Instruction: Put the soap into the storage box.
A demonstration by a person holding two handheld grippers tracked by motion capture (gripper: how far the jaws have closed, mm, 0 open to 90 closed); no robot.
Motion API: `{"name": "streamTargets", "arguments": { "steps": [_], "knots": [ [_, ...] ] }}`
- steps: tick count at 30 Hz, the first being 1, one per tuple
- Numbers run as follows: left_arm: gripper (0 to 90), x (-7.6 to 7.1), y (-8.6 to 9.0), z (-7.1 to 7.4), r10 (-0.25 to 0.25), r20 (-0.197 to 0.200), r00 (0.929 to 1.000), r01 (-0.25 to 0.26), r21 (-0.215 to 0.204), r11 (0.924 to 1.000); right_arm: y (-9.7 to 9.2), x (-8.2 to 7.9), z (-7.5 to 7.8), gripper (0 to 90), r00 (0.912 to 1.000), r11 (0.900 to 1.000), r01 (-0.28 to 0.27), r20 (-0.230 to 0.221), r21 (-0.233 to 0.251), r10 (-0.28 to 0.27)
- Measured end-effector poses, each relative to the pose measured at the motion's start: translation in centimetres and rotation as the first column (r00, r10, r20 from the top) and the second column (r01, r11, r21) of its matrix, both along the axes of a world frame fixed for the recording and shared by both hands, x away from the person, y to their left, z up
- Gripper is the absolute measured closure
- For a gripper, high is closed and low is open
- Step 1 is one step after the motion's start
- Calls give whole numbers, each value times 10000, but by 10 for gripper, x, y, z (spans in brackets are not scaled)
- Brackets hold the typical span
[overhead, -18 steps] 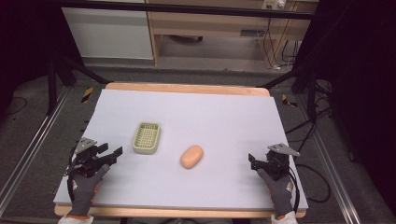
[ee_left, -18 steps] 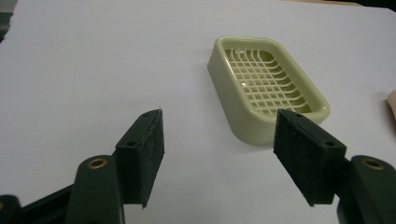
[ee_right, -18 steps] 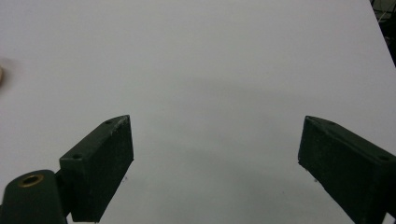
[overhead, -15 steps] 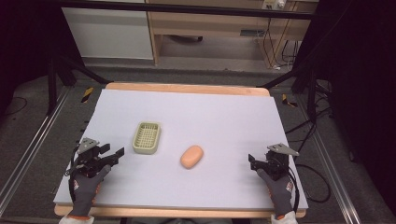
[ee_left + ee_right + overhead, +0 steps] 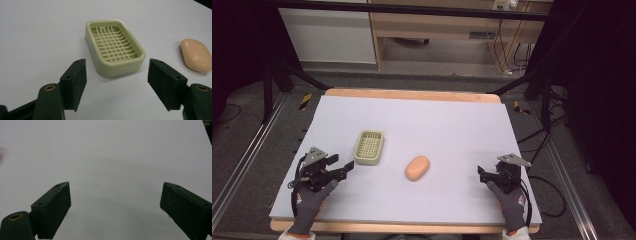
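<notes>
One soap dish [image 5: 113, 47] sits empty beside soap [image 5: 196, 55].

A pale green, grid-patterned soap dish [image 5: 369, 147] and a peach soap bar [image 5: 417, 168] are lying on a white table [image 5: 447, 125].

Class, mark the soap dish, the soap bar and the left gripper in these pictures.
soap dish [image 5: 113, 45], left gripper view, on its grid floor.
soap bar [image 5: 417, 167], high view, on its top.
left gripper [image 5: 343, 165], high view, midway between its open fingers.

1 soap dish [image 5: 369, 147] — 1 soap bar [image 5: 417, 167] — 2 grippers.
</notes>
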State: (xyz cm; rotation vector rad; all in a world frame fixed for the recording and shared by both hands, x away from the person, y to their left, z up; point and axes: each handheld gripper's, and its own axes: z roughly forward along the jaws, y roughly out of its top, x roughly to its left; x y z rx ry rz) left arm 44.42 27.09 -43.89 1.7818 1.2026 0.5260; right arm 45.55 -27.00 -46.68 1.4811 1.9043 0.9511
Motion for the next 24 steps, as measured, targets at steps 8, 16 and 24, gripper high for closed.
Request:
{"name": "streamTargets", "arguments": {
  "steps": [8,16,24],
  "knots": [
    [298,-1,-16,7,-381,63,9993,381,54,9993,0,0,0,91,10000,9999,69,14,-106,-69],
    [296,3,-34,11,-762,25,9971,761,261,9968,1,2,-2,89,9999,9999,89,-96,-99,-90],
    [288,10,-59,21,-1366,48,9906,1362,458,9896,2,0,-2,82,9999,9998,130,-95,-138,-131]
  ]
}}
